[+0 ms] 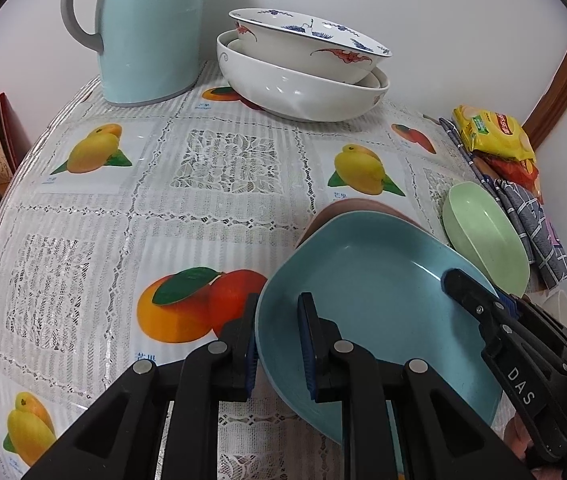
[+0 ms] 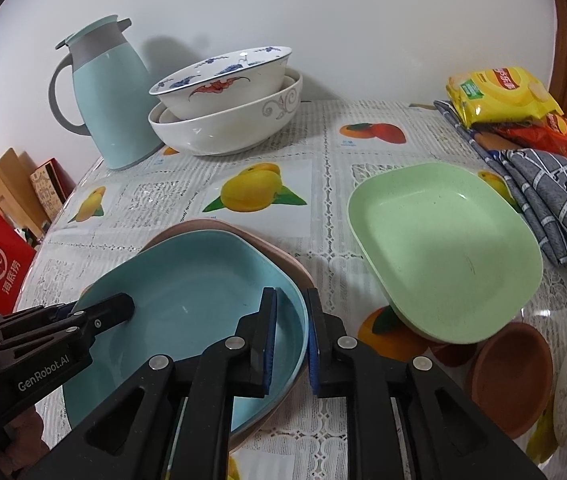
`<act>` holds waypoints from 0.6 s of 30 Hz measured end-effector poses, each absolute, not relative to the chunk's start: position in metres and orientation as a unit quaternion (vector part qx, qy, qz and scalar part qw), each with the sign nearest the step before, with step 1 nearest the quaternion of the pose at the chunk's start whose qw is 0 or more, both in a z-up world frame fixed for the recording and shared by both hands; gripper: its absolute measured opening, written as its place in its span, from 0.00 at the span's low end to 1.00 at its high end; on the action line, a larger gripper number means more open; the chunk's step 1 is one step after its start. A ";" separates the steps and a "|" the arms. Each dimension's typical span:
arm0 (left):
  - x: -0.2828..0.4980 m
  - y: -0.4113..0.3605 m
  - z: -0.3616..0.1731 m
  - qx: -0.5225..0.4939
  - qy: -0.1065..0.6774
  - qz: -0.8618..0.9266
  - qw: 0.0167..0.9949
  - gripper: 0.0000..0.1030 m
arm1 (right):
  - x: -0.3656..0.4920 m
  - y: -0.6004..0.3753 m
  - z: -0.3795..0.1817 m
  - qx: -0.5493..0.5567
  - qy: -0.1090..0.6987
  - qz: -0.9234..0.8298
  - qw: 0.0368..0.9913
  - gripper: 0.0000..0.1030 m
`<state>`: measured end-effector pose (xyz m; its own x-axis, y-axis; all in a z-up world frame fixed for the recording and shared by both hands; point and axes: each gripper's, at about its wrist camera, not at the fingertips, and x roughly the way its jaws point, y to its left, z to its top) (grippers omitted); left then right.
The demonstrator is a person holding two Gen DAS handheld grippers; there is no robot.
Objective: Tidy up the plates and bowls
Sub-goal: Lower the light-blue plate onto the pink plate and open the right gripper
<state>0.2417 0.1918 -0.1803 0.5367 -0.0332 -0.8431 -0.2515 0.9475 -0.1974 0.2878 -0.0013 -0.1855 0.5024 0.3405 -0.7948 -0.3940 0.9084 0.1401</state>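
A blue plate [image 1: 383, 300] [image 2: 187, 300] lies nested on a pink plate [image 1: 347, 206] [image 2: 267, 244] on the fruit-print tablecloth. My left gripper [image 1: 279, 344] straddles the blue plate's left rim. Its outer pad is against the edge and its inner pad stands clear, so it is open. My right gripper [image 2: 291, 340] straddles the opposite rim, with a gap between the pads and the rim, and is open too. A green plate [image 1: 483, 236] [image 2: 443, 248] sits to the right. Two white bowls [image 1: 303, 92] [image 2: 223, 128] are stacked at the back.
A pale blue jug [image 1: 147, 32] [image 2: 107, 100] stands at the back left beside the bowls. Snack packets [image 2: 499, 92] and a checked cloth [image 2: 555, 208] lie along the right side. A brown bowl [image 2: 511, 380] sits near the front right. The table's edge drops off at the left.
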 end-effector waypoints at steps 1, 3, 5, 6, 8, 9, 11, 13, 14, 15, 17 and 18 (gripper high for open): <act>0.242 0.192 -0.181 -0.151 0.478 0.061 0.863 0.18 | 0.288 -0.001 -0.185 -0.028 0.452 0.215 0.866 0.19; 0.242 0.193 -0.181 -0.158 0.480 0.055 0.861 0.23 | 0.288 0.000 -0.184 -0.029 0.450 0.219 0.865 0.21; 0.241 0.192 -0.179 -0.159 0.481 0.053 0.860 0.39 | 0.287 0.000 -0.181 -0.031 0.445 0.219 0.868 0.24; 0.241 0.191 -0.179 -0.155 0.480 0.054 0.862 0.42 | 0.286 0.001 -0.180 -0.032 0.443 0.220 0.869 0.26; 0.239 0.188 -0.176 -0.148 0.477 0.051 0.865 0.44 | 0.283 0.001 -0.176 -0.035 0.438 0.219 0.871 0.33; 0.238 0.188 -0.175 -0.148 0.475 0.050 0.866 0.44 | 0.282 0.001 -0.173 -0.037 0.434 0.216 0.874 0.41; 0.237 0.187 -0.172 -0.151 0.474 0.046 0.866 0.48 | 0.277 -0.002 -0.168 -0.038 0.422 0.213 0.880 0.45; 0.235 0.184 -0.170 -0.145 0.473 0.046 0.868 0.49 | 0.274 -0.005 -0.163 -0.035 0.419 0.214 0.882 0.45; 0.233 0.183 -0.168 -0.142 0.471 0.046 0.869 0.49 | 0.272 -0.006 -0.161 -0.033 0.419 0.216 0.881 0.46; 0.232 0.182 -0.166 -0.141 0.469 0.047 0.870 0.50 | 0.269 -0.008 -0.159 -0.031 0.419 0.218 0.881 0.47; 0.227 0.181 -0.163 -0.141 0.467 0.048 0.872 0.51 | 0.265 -0.011 -0.157 -0.032 0.422 0.215 0.880 0.50; 0.225 0.181 -0.161 -0.141 0.466 0.049 0.872 0.51 | 0.262 -0.013 -0.156 -0.031 0.426 0.214 0.878 0.50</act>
